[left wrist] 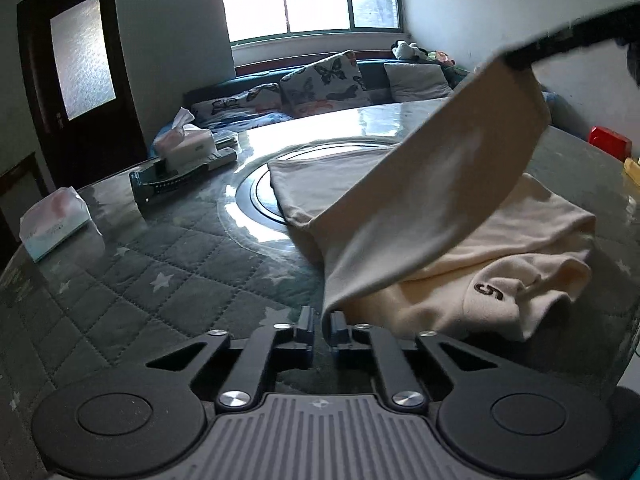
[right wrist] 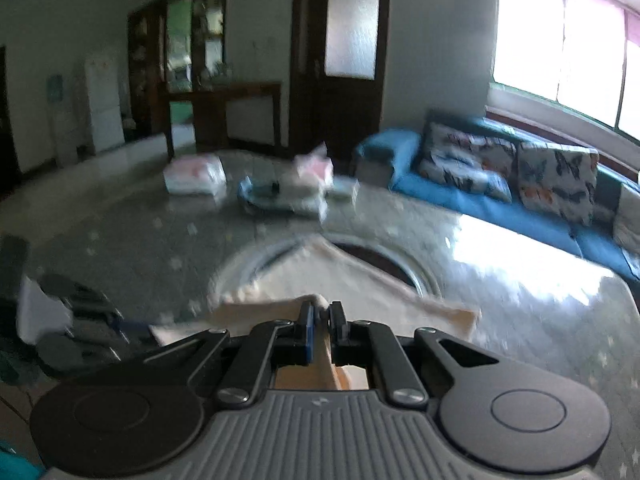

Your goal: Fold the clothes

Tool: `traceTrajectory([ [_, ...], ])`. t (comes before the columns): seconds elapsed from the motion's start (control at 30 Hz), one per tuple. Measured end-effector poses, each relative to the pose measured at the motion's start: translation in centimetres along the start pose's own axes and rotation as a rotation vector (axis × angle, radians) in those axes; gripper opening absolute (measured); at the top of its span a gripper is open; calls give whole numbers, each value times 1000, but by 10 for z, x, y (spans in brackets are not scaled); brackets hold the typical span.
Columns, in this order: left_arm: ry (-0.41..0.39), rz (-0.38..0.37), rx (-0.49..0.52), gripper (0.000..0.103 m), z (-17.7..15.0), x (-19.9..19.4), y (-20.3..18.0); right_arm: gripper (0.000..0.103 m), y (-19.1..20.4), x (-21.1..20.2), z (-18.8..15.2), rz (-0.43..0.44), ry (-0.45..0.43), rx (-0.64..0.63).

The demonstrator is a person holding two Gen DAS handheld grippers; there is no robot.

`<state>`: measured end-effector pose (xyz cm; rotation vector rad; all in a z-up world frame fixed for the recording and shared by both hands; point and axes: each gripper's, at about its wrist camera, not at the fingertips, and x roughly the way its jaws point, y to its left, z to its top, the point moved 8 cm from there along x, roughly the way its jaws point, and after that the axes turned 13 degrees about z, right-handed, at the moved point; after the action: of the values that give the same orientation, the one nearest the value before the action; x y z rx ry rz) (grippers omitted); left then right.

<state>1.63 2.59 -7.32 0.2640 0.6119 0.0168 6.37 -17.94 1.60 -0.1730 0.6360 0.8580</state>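
A cream garment point(left wrist: 440, 216) with a dark "5" on one sleeve lies partly on the round table point(left wrist: 160, 264). One edge of it is stretched up in a taut band. My left gripper point(left wrist: 322, 322) is shut on the lower corner of that band, close to the table top. The band's upper end runs to the other gripper point(left wrist: 568, 36) at the top right of the left wrist view. In the blurred right wrist view, my right gripper point(right wrist: 321, 314) is shut on the cream garment point(right wrist: 304, 284), which hangs below it over the table point(right wrist: 520, 320).
Two tissue packs point(left wrist: 52, 220) point(left wrist: 184, 140) and a dark tray point(left wrist: 168, 180) sit at the table's left side. A glass turntable point(left wrist: 256, 196) lies under the cloth. A red box point(left wrist: 610, 142) stands at the right edge. Beyond the table is a blue sofa point(right wrist: 480, 184) with butterfly cushions.
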Motion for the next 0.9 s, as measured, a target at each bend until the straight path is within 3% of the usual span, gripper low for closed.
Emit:
traceTrajectory([
  [0.3,47,-17,1,7,-9,0,9,10,-40,43,-75,-64,166,127],
  [0.47,55,-16,-34,8,3,-6,30,12,-49,35,-82,-69,169,142],
  [0.53,35,-6,-43,8,16,-6,35,28,-48,31,-77,-46,147,144],
  [0.6,10,-12,-43,8,30,-3,33,31,-48,33,-75,-28,135,148],
  [0.7,-26,-40,-20,15,49,4,19,31,-49,43,-79,17,136,192],
  [0.8,-41,-76,14,15,62,18,-3,30,-49,52,-87,49,147,231],
  [0.87,-45,-105,39,15,68,27,-19,23,-48,56,-90,61,156,244],
  [0.9,-48,-114,54,15,70,31,-26,11,-46,56,-91,60,158,240],
])
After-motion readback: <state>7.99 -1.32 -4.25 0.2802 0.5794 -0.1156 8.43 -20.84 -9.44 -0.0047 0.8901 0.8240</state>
